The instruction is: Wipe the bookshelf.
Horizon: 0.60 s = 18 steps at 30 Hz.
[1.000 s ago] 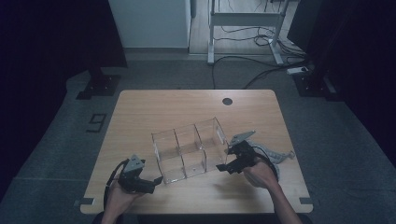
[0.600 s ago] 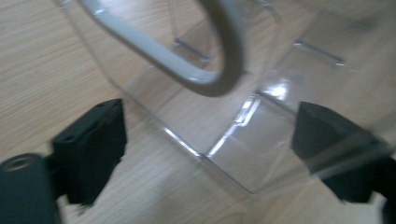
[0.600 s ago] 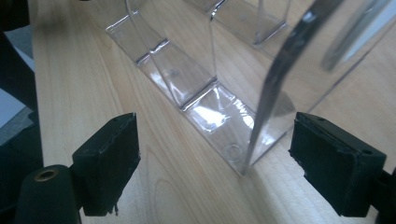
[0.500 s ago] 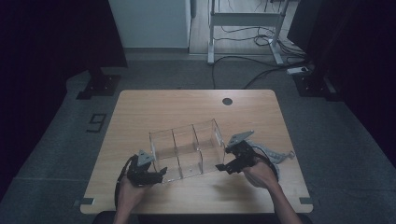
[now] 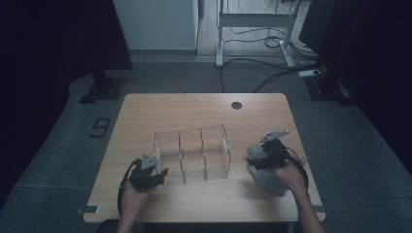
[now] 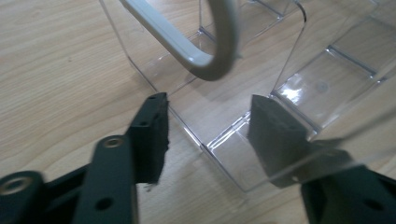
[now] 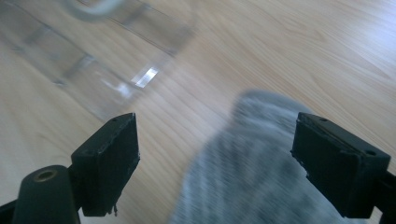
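Now we note the clear organizer (image 5: 192, 155) mid-bench, long axis running left to right. Our left tongs (image 6: 208, 135), just closing, straddle its near-left corner wall, pads not yet pressing. Our right tongs (image 7: 215, 163) gape over the grey sock (image 7: 252, 172) by the right edge; organizer lies leftward.

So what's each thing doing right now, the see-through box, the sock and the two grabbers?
Clear box: upright, compartments empty.
Grey sock: lying on table, not pinched.
Left gripper: jaws just closing, astride box's corner wall.
Right gripper: open above sock.
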Motion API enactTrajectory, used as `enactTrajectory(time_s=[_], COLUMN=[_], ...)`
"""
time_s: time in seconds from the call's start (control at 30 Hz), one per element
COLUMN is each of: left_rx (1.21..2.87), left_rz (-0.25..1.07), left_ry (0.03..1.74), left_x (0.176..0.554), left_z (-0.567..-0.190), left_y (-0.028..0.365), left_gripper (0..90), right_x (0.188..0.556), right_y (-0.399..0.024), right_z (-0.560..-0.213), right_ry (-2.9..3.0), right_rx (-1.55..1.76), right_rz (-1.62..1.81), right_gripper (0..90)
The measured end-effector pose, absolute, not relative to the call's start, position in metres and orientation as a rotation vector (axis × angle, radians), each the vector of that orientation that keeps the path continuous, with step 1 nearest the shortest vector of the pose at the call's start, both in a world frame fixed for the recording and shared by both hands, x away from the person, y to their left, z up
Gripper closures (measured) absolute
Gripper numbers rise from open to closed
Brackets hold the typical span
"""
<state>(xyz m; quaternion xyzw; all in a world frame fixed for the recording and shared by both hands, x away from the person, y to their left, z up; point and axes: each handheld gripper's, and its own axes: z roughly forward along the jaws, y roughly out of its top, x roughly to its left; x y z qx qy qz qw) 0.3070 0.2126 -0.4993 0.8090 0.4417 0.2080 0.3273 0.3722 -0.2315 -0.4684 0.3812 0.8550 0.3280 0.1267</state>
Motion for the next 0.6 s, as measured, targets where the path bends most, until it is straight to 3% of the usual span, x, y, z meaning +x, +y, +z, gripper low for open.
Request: enactTrajectory(time_s=[0.6], left_rx=[2.117], left_rz=[0.648], left_ry=[1.236], left_x=[0.320], left_z=[-0.499], left_y=[0.227], left_gripper=[76.4], right_x=[0.370], right_y=[-0.252], right_z=[-0.519], right_ry=[2.555], right_rx=[1.274], right_rz=[0.694], right_gripper=[16.8])
